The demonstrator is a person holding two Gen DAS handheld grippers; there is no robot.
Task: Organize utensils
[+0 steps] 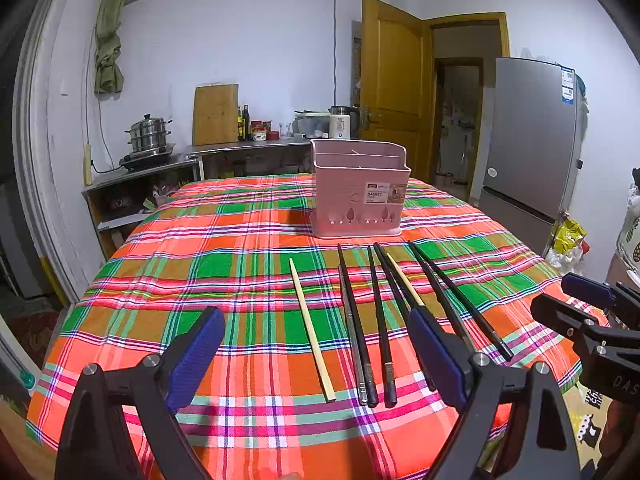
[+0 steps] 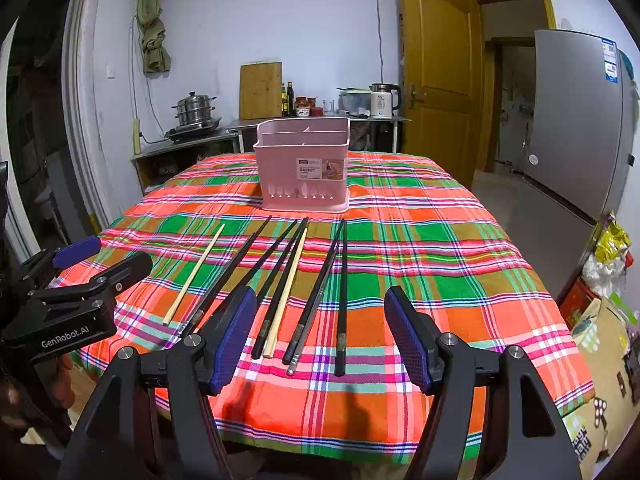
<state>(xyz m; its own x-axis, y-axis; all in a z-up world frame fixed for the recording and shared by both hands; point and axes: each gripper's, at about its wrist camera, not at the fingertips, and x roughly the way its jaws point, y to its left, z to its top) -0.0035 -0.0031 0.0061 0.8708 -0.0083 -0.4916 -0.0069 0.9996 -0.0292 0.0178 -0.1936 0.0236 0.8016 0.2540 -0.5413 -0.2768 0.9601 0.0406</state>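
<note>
Both my left gripper (image 1: 316,364) and right gripper (image 2: 320,336) have jaws wide apart, holding nothing, above the chopsticks (image 2: 280,280) lying near me on the worktop (image 2: 440,264), the pink basket (image 2: 304,164) far behind; they look light, stiff, slippery, so I'd pinch one mid-length.

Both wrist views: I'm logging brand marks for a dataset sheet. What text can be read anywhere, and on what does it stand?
"BASKET": sticker on the pink utensil basket; its smaller print is too small to read.
"GenRobot.AI": body of the left gripper, seen from the right wrist.
"DAS", cut off by the frame edge: body of the right gripper, seen from the left wrist.
Fridge door stickers: blurred, unreadable.
White kettle marking: too small to read.
</note>
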